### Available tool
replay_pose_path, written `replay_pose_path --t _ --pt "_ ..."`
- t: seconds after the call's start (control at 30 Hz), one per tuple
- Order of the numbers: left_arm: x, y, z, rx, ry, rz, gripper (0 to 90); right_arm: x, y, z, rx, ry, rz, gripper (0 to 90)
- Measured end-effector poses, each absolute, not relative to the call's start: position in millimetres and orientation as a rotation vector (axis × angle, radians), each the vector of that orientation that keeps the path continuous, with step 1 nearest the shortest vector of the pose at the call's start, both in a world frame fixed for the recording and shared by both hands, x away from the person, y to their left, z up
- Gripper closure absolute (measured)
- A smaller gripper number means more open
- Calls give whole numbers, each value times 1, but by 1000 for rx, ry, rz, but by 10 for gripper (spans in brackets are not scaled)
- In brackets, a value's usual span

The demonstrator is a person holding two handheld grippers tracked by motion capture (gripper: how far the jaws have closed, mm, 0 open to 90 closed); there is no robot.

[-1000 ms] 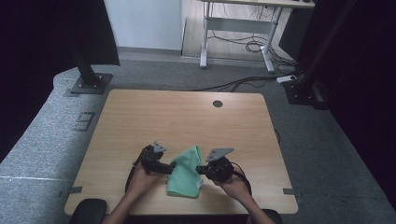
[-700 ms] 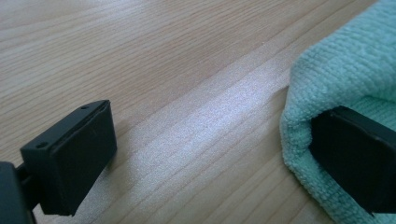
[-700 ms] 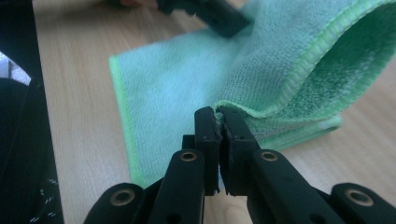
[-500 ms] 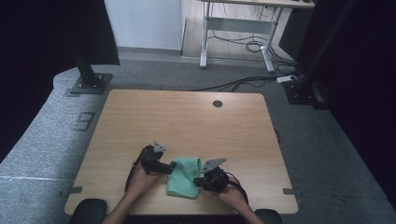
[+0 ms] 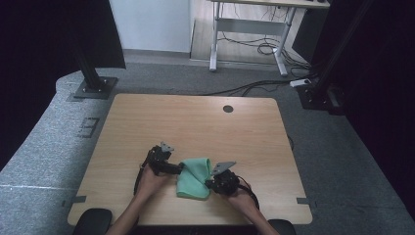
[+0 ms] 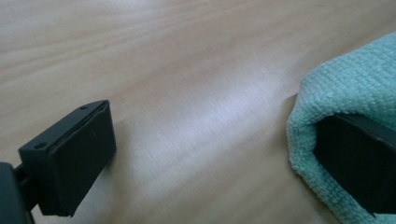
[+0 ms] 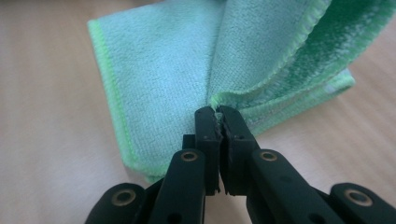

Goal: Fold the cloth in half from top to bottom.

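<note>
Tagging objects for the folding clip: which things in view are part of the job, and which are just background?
In the job:
green cloth, partly folded on the table
right gripper, shut on a cloth edge
left gripper, jaws apart, one under a cloth fold

Just about:
desk frame
floor cables
black stand base

Light wood table (image 5: 195, 127) with dark round hole (image 5: 228, 108) at 12 o'clock; green folded cloth (image 5: 193, 178) lay at 6 o'clock.
</note>
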State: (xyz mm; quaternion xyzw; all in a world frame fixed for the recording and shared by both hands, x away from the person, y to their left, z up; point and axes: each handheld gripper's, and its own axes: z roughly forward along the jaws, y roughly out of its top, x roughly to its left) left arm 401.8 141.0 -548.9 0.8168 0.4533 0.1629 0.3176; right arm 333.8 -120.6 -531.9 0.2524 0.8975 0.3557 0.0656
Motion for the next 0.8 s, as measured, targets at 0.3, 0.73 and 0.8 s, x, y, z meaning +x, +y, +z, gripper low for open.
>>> replay_pose_path --t 0.3,0.73,0.8 --pt "401 147 -534 2161 1022 321 159 344 -122 -535 825 2683 1119 859" --pt "415 94 -478 2169 881 257 235 344 -125 -537 860 2669 1164 855" --pt "418 82 -474 2181 859 246 242 344 -125 -537 863 2667 1167 855"
